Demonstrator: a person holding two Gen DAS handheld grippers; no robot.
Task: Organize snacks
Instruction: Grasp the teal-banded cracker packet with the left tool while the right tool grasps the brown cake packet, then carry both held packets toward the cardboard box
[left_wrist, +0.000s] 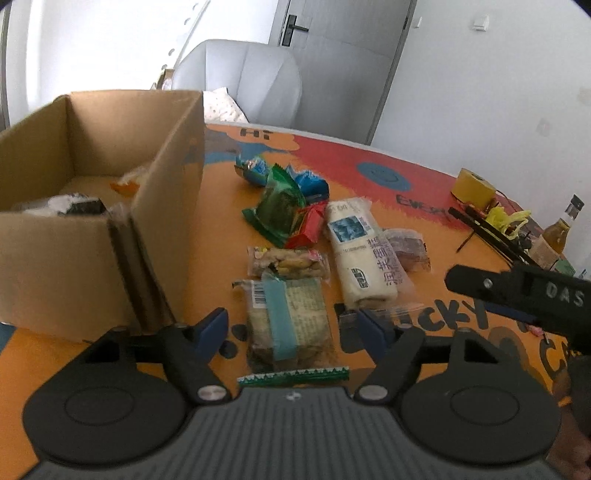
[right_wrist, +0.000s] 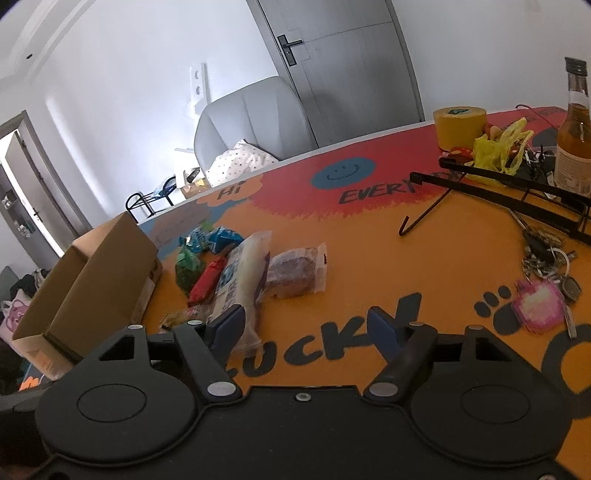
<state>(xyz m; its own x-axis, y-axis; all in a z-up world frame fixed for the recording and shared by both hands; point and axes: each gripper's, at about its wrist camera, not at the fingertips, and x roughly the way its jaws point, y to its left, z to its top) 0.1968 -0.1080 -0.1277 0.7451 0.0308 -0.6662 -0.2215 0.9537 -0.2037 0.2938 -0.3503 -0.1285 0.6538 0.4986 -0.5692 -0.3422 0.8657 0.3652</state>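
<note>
Several snack packets lie on the orange table: a clear packet with a teal band (left_wrist: 288, 325), a peanut bar (left_wrist: 288, 263), a long white packet (left_wrist: 360, 251), a green packet (left_wrist: 279, 210), a red one (left_wrist: 308, 227), blue ones (left_wrist: 308, 182) and a brown cake packet (left_wrist: 406, 247). My left gripper (left_wrist: 291, 328) is open, its fingers either side of the teal-band packet. A cardboard box (left_wrist: 74, 236) at left holds a few snacks. My right gripper (right_wrist: 310, 328) is open and empty beside the white packet (right_wrist: 240, 280); it also shows in the left wrist view (left_wrist: 517, 295).
A yellow tape roll (right_wrist: 460, 125), yellow bag (right_wrist: 498, 147), bottle (right_wrist: 576, 129), black wire stand (right_wrist: 517, 192) and keys with a pink tag (right_wrist: 543, 280) lie at the table's right. A grey chair (left_wrist: 243, 77) stands behind the table.
</note>
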